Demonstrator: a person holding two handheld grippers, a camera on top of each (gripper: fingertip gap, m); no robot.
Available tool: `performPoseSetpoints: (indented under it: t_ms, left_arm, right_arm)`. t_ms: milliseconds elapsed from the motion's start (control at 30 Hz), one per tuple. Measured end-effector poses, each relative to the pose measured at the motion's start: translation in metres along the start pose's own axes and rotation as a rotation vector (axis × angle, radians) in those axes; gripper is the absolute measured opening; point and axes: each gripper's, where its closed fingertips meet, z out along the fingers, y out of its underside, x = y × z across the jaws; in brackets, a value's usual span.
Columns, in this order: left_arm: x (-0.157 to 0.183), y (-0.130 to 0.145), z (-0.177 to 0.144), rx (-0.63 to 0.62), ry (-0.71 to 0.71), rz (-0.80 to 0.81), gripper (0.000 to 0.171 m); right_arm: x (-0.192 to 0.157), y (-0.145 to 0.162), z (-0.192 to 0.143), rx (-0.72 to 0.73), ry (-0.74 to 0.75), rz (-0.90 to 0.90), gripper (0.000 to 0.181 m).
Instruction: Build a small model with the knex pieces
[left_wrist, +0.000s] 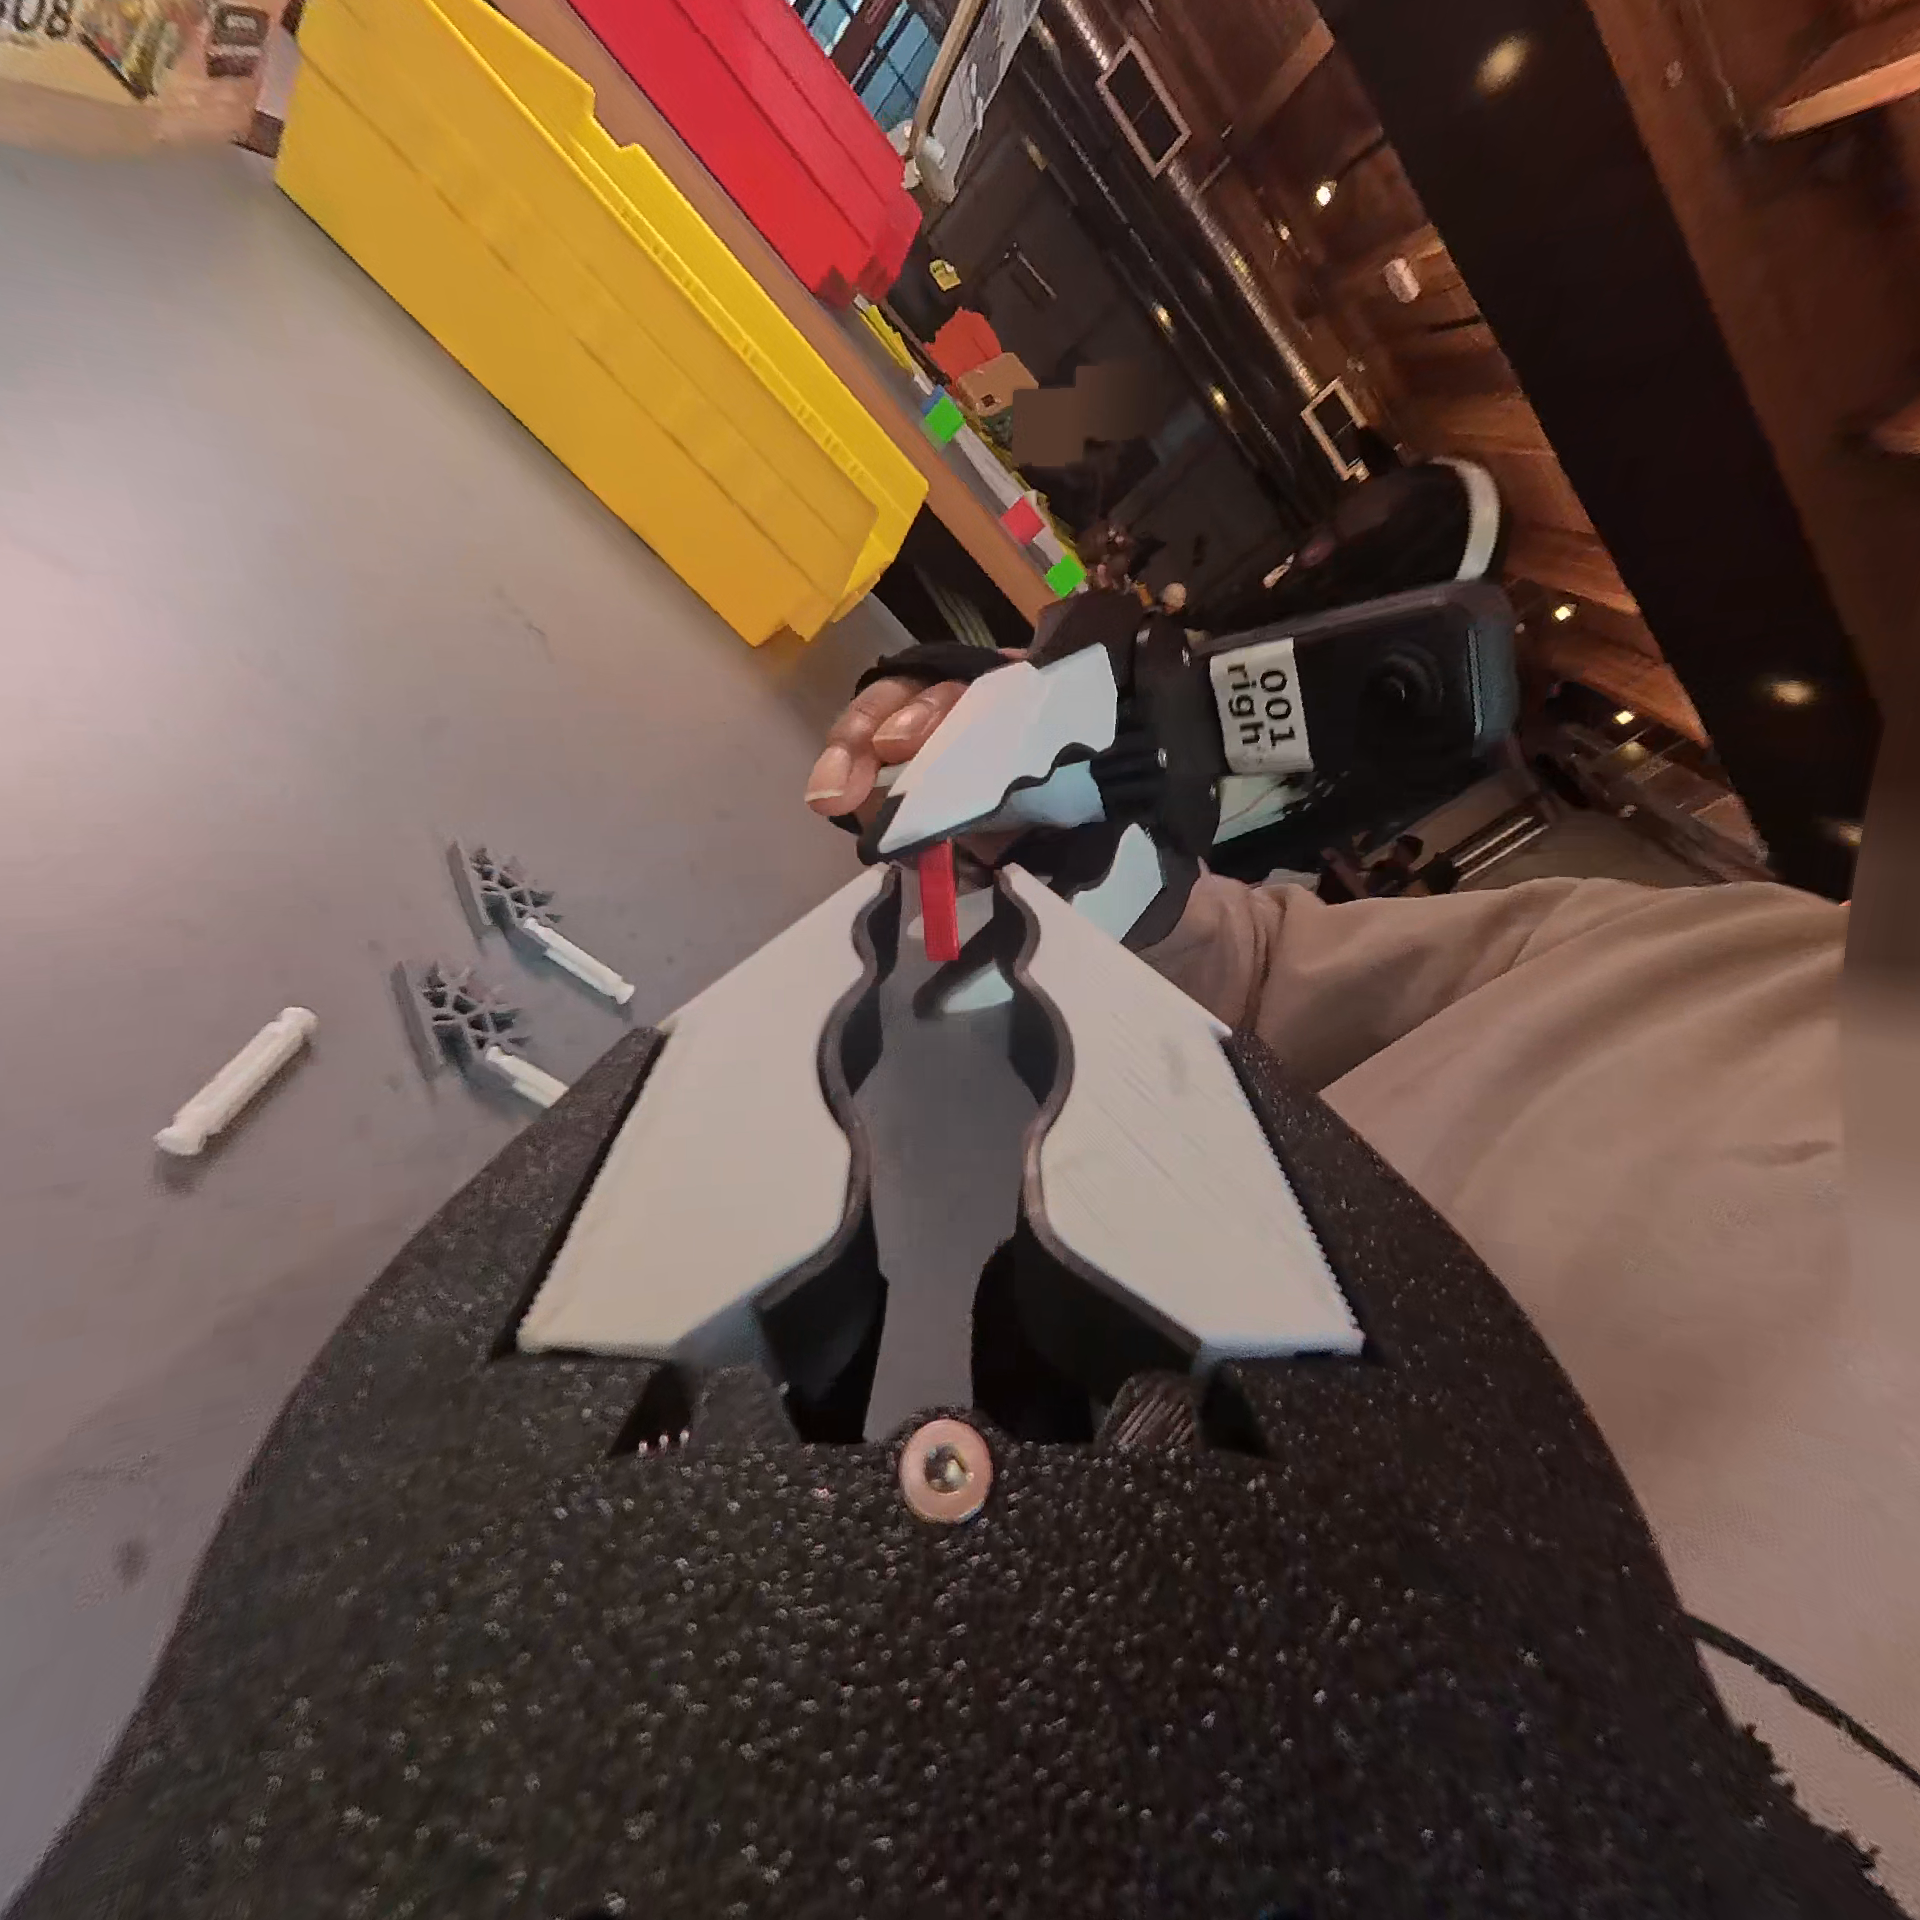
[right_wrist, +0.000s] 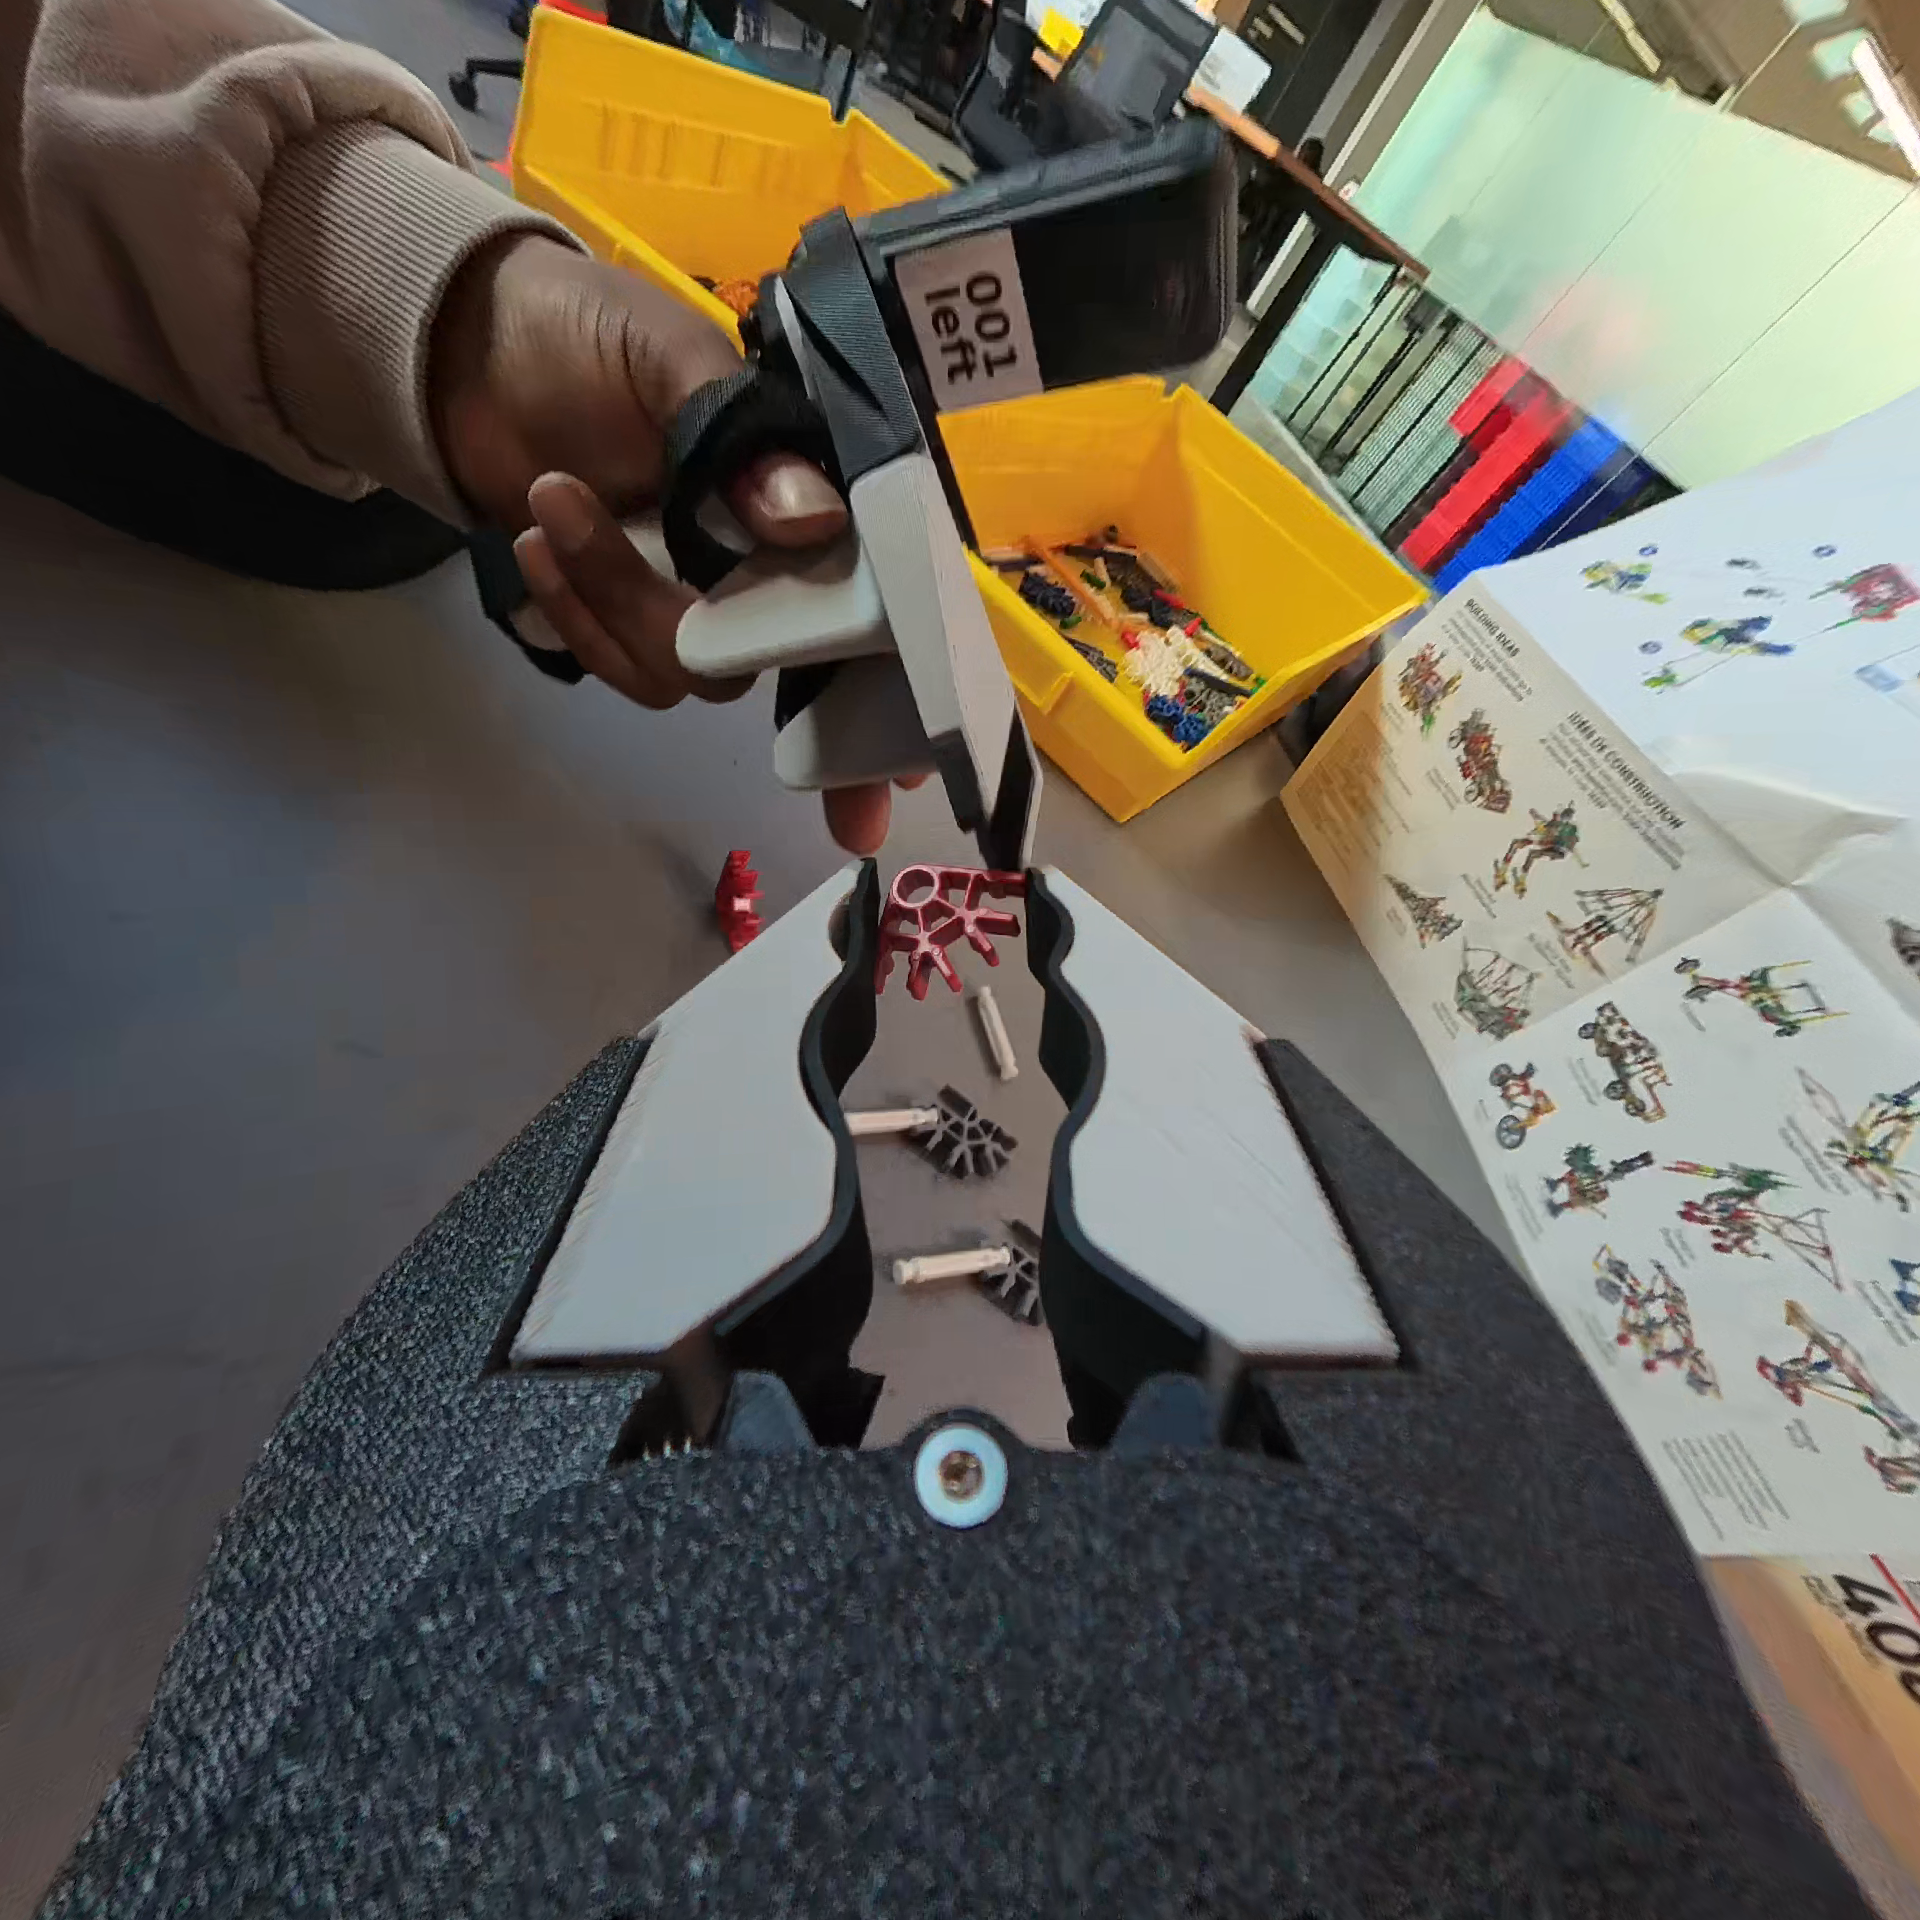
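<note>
While my right gripper (right_wrist: 945, 878) clamps the red connector (right_wrist: 940, 930) above the grey table (right_wrist: 312, 935), my left gripper (left_wrist: 948, 883) straddles its edge, jaws slightly parted, not visibly touching.

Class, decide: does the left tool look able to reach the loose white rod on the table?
Probably yes: the white rod lies alone on the grey table, with nothing over it.

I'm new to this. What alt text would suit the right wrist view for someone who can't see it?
Two handheld grippers meet at a red connector above a grey table; small grey-and-white pieces lie below, a yellow bin of parts behind.
</note>
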Motion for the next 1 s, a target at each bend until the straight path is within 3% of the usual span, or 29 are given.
performPoseSetpoints:
  t_ms: [200,400,567,800,900,1000]
  left_arm:
    - [-0.010,-0.039,-0.063,0.057,-0.335,0.373,0.048]
    - [-0.015,-0.082,-0.173,0.180,-0.748,0.576,0.057]
    - [-0.017,-0.095,-0.270,0.215,-0.984,0.564,0.049]
    - [-0.028,-0.102,-0.406,0.219,-1.316,0.563,0.040]
    - [-0.047,-0.089,-0.445,0.143,-1.369,0.436,0.040]
    - [-0.071,-0.069,-0.473,-0.029,-1.406,0.332,0.040]
  right_arm:
    - [-0.057,0.065,-0.015,-0.317,-0.434,0.184,0.026]
    - [-0.072,0.086,-0.009,-0.415,-0.471,0.171,0.026]
    - [-0.064,0.088,-0.008,-0.405,-0.436,0.185,0.033]
    - [-0.037,0.068,-0.006,-0.275,-0.333,0.228,0.037]
    - [-0.029,0.064,-0.005,-0.239,-0.304,0.242,0.036]
    - [-0.027,0.061,-0.004,-0.218,-0.294,0.248,0.036]
